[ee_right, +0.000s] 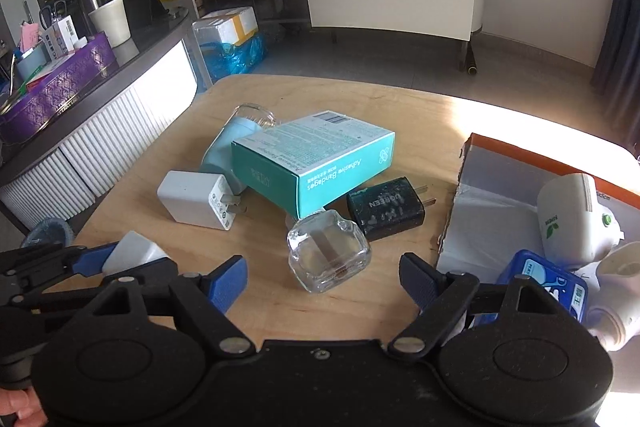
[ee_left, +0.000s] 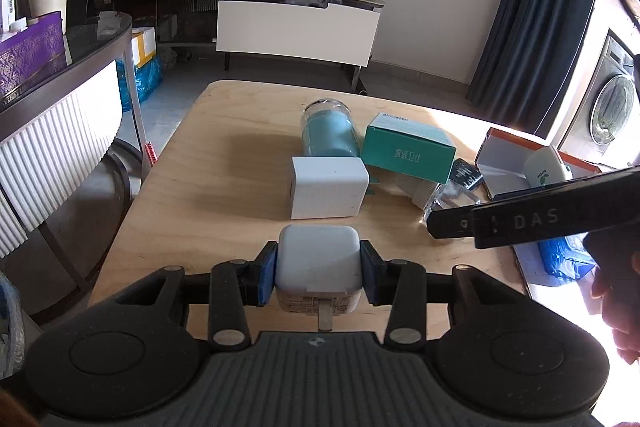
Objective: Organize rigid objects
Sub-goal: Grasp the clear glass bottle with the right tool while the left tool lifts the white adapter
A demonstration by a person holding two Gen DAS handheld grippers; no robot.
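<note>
Nearest, the left gripper (ee_left: 319, 269) pinched a white charger (ee_left: 319, 263) between its blue pads, prongs toward the camera, above the wooden table (ee_left: 224, 195). The right gripper (ee_right: 322, 281) stood spread just before a small clear glass bottle (ee_right: 328, 253). Beyond lay a black "UGREEN" plug (ee_right: 385, 209), a second white charger (ee_right: 196, 199), a teal "Adhesive Bandages" box (ee_right: 314, 159) and a toppled jar (ee_right: 236, 143). Rightward, an orange-rimmed box (ee_right: 492, 211) held a white device (ee_right: 576, 223).

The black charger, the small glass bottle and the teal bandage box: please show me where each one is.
black charger (ee_right: 385, 207), right wrist view, on its top face by the printed letters.
glass bottle (ee_right: 328, 254), right wrist view, on the middle of its clear body.
teal bandage box (ee_right: 316, 151), right wrist view, on its printed top face.
</note>
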